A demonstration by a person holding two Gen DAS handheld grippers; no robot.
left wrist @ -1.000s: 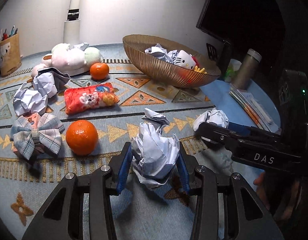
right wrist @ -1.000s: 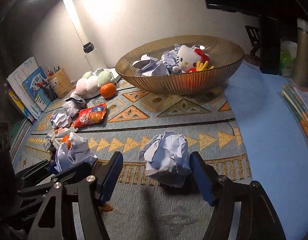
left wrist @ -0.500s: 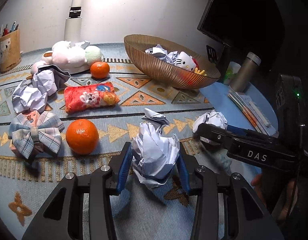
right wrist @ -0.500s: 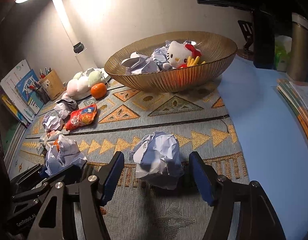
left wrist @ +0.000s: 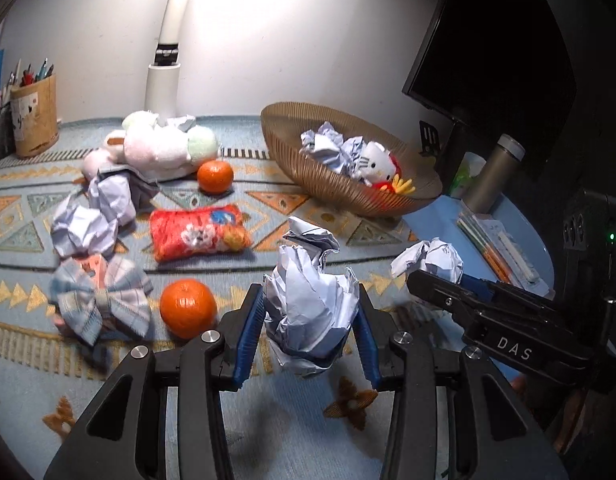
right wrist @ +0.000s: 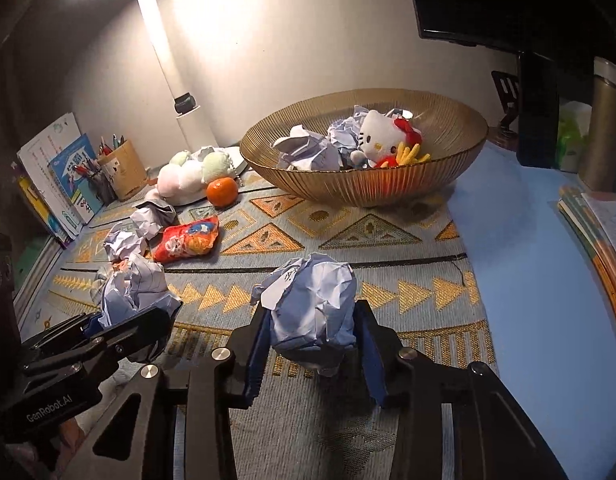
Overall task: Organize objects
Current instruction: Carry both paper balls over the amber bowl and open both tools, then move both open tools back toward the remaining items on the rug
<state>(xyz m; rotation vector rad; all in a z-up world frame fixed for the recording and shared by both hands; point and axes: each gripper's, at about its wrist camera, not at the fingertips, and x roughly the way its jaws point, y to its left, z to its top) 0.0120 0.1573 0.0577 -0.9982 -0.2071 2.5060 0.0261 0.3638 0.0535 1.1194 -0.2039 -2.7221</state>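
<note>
My left gripper is shut on a crumpled white paper ball and holds it above the patterned mat. My right gripper is shut on a second crumpled paper ball, also lifted off the mat. A ribbed gold bowl stands at the back; in the right wrist view the bowl holds crumpled papers and a Hello Kitty plush. The right gripper's ball also shows in the left wrist view, and the left gripper's ball in the right wrist view.
On the mat lie two oranges, a red snack bag, a plaid bow, more paper balls and a pastel plush. A pen cup, lamp post, monitor and flask stand at the back.
The right gripper has closed on its paper ball and lifted it. Both grippers have risen with their paper balls.
</note>
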